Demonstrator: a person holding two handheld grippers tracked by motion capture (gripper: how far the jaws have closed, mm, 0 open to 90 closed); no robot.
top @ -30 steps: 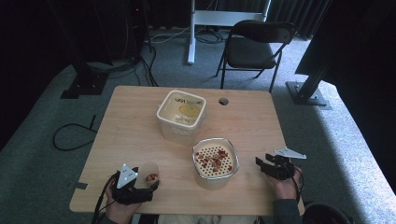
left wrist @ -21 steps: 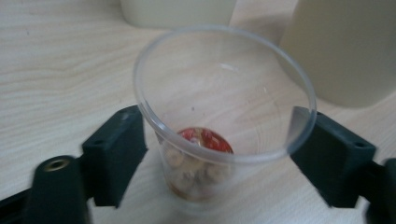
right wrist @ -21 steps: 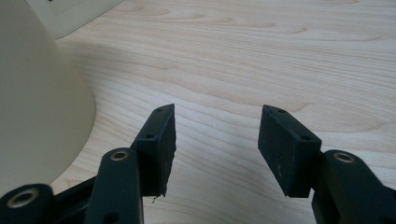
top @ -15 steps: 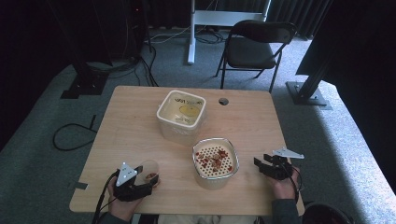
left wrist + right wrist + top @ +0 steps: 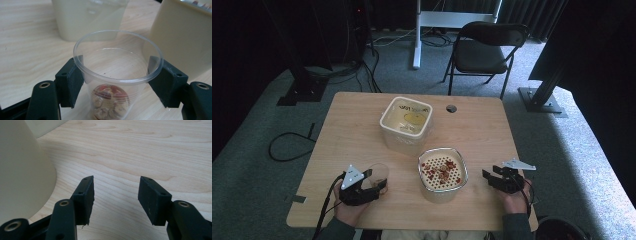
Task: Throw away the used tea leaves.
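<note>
Two grippers rest low at the near edge of the wooden table (image 5: 347, 135), one in each of the person's hands. The left gripper (image 5: 371, 186) has its jaws pressed against opposite sides of a clear plastic cup (image 5: 117, 75), gripping it just under the rim; the cup stands upright, and a few pieces of reddish and tan dried fruit (image 5: 110, 101) lie at its bottom. The right gripper (image 5: 116, 200) is spread wide with nothing between its jaws, bare tabletop showing in the gap.

Between the two grippers, closer to the right one, stands a cream tub (image 5: 443, 172) topped by a perforated insert holding red dried bits. In the right gripper view its pale wall rises just left of the left jaw, apart from it. Beyond the held cup, farther from the person, sits a second cream square container (image 5: 406, 124) with yellowish contents; its wall shows behind the cup in the left gripper view.

Past the table's far edge stands a black folding chair (image 5: 487, 50) on grey carpet.
</note>
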